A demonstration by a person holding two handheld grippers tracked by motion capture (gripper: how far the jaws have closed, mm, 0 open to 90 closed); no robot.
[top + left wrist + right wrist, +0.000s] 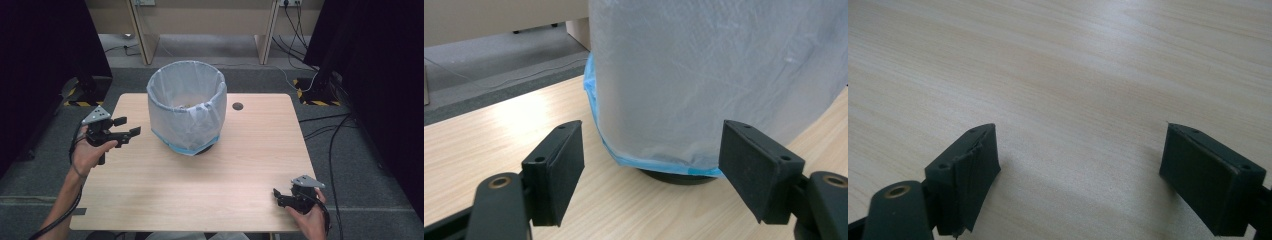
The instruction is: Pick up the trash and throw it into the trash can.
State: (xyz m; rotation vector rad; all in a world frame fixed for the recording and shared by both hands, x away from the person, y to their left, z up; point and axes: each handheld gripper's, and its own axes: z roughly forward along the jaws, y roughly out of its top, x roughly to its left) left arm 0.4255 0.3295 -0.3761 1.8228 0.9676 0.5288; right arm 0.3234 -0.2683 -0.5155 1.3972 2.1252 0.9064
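Note:
A round bin lined with a pale translucent bag, blue at its lower edge, stands on the wooden table toward the back middle. My left gripper hovers just left of the bin, pointing at its side, open with nothing between its jaws. In the left gripper view the bagged bin rises close ahead, its dark base showing under the blue bag edge, while the left gripper stands wide apart. My right gripper rests near the table's front right corner, open. The right gripper faces bare wood.
A small dark round hole sits in the tabletop right of the bin. Cables trail over the grey floor to the right. Wooden furniture legs stand behind the table.

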